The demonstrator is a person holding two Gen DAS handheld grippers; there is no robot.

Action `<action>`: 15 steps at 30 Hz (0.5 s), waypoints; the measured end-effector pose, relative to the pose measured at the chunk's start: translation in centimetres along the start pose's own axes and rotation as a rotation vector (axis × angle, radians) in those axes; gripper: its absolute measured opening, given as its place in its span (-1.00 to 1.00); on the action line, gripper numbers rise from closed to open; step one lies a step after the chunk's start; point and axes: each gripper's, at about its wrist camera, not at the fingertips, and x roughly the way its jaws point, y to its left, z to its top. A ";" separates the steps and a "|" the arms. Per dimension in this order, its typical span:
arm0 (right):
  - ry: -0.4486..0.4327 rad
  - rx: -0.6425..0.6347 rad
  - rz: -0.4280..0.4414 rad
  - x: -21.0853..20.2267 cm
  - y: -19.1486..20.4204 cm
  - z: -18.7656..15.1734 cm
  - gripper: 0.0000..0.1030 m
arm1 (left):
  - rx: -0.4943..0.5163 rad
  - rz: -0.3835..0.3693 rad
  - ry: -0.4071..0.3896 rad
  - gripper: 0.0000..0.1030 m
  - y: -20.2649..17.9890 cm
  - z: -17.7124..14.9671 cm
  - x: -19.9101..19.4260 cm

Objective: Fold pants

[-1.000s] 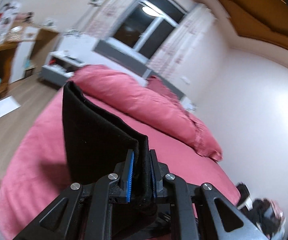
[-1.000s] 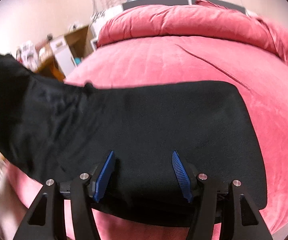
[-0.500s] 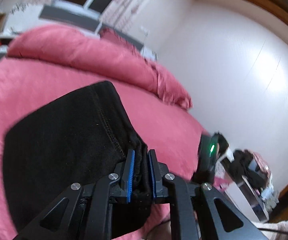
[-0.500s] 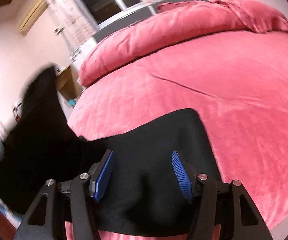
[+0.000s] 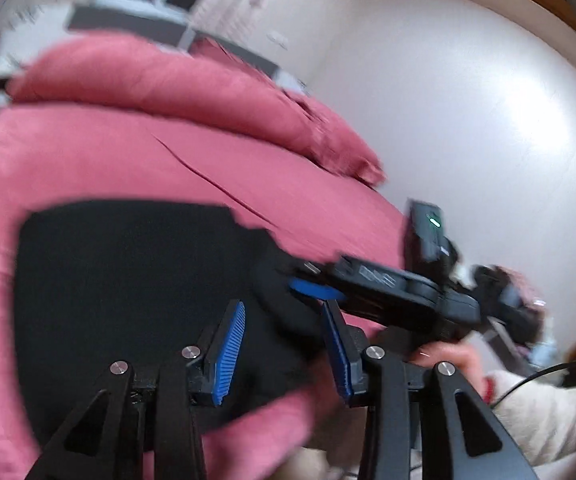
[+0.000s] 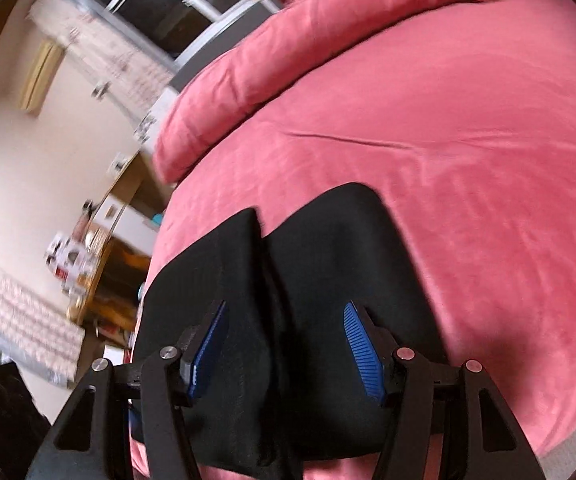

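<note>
The black pants (image 5: 127, 300) lie folded on the pink bed (image 5: 87, 152). My left gripper (image 5: 283, 308) hovers low over their near right part. Its jaws are opening; cloth shows between the pads, which do not press on it. In the right wrist view the pants (image 6: 328, 264) show a fold ridge running away from me. My right gripper (image 6: 285, 306) stands open just above them. The left wrist view shows the right gripper coming in from the right, one of its blue pads (image 5: 312, 289) over the cloth's right corner.
A rolled pink duvet (image 6: 288, 56) lies across the far end of the bed. A white wall (image 5: 468, 100) stands to the right. A hand (image 5: 448, 360) in a cream sleeve (image 5: 548, 412) holds the right gripper. A wooden desk with clutter (image 6: 87, 264) stands left of the bed.
My left gripper came down with the pants' fold and let go of it; the cloth now lies flat on the bed. The right gripper rolled and stayed open over the pants.
</note>
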 end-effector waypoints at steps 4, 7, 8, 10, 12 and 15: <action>0.072 -0.066 -0.004 1.8 0.9 -1.2 0.17 | -0.052 0.214 -0.095 -0.23 3.8 -0.3 -2.5; 0.096 -0.120 -0.051 2.9 1.2 -2.1 0.18 | -0.090 0.442 -0.103 -0.22 7.3 -1.2 -3.8; 0.090 -0.130 -0.060 3.0 1.4 -2.3 0.18 | -0.124 0.499 -0.081 -0.22 8.9 -1.7 -3.7; 0.086 -0.130 -0.066 3.4 1.8 -2.5 0.18 | -0.184 0.529 -0.037 -0.22 11.4 -2.9 -4.2; 0.108 -0.137 -0.036 4.0 2.4 -2.9 0.12 | -0.235 0.508 0.016 -0.21 13.3 -3.8 -3.5; 0.140 -0.204 -0.007 4.7 4.0 -3.7 -0.34 | -0.223 0.503 0.021 -0.21 13.4 -4.3 -3.3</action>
